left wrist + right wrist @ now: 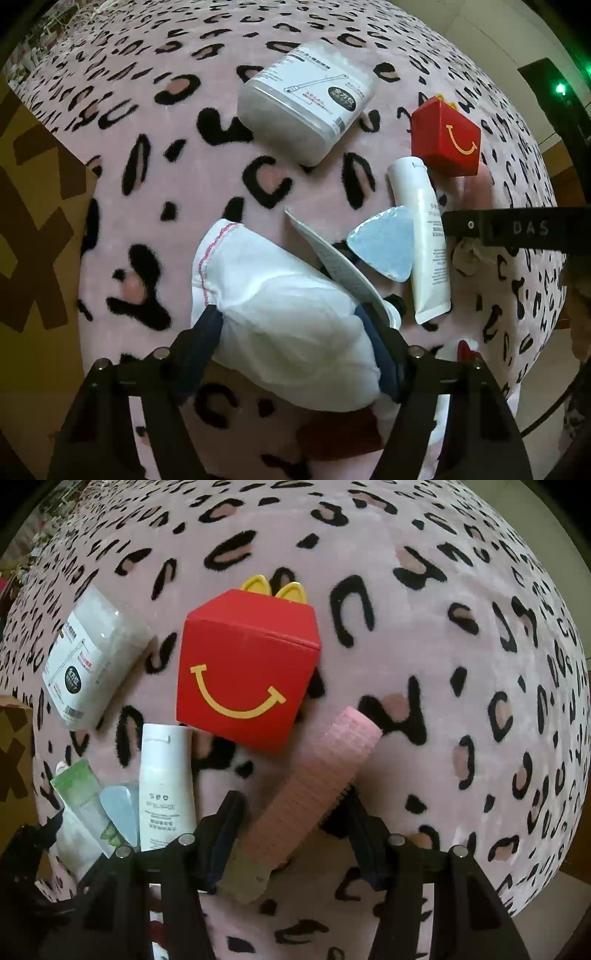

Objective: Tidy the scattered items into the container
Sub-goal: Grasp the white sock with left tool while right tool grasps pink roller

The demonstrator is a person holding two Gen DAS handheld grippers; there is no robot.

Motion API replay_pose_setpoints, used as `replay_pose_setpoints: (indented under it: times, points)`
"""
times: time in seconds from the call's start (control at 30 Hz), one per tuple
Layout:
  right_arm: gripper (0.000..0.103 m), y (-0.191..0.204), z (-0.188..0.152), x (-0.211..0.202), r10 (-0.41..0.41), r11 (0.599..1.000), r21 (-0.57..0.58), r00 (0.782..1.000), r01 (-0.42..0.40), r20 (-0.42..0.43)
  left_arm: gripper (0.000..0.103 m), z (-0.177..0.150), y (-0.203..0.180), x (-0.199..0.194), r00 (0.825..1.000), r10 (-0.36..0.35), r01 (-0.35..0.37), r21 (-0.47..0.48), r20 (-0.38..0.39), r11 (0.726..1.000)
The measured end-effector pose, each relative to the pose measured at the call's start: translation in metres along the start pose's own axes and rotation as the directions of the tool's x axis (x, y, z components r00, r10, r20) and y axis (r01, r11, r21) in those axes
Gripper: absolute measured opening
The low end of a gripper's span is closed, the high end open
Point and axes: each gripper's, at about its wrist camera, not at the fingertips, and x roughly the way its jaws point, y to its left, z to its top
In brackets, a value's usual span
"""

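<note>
My left gripper (288, 317) points down at the leopard-print rug, and its pads press both sides of a white cloth bundle (273, 295) with a pink stitched hem. My right gripper (293, 801) is open over a pink ribbed comb-like item (317, 775) that lies slanted between the fingers. Rug shows between the comb and the left finger. A brown cardboard box (33, 229) stands at the left edge of the left wrist view. In the left wrist view the right gripper's black body enters from the right.
Also on the rug lie a red smile-print carton (247, 672), a white swab box (306, 110), a white tube (424, 236), a pale blue triangular pad (384, 243) and a flat sachet (74, 782). Bare floor borders the rug at the far right.
</note>
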Motion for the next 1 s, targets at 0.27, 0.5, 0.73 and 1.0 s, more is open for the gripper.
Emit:
replay_pose_setpoints:
  times: [0.27, 0.5, 0.73, 1.0]
  points:
    - [0.03, -0.008, -0.009, -0.009, 0.044, 0.998, 0.033, 0.999, -0.044, 0.018, 0.043, -0.006, 0.002, -0.017, 1.0, -0.011, 0.011, 0.011, 0.012, 1.0]
    - [0.03, -0.008, -0.021, -0.034, 0.049, 0.999, 0.02, 0.997, -0.05, 0.059, 0.043, -0.011, 0.001, -0.035, 0.999, 0.018, -0.019, 0.029, 0.03, 0.999]
    - [0.03, 0.005, -0.031, -0.067, 0.047, 0.999, -0.014, 0.992, -0.046, 0.114, 0.043, -0.011, 0.003, -0.056, 0.997, 0.04, -0.041, 0.021, 0.063, 0.999]
    - [0.03, 0.006, -0.031, -0.096, 0.037, 0.996, -0.081, 0.986, -0.024, 0.16, 0.043, -0.021, 0.0, -0.088, 0.994, 0.063, -0.066, 0.028, 0.093, 0.997]
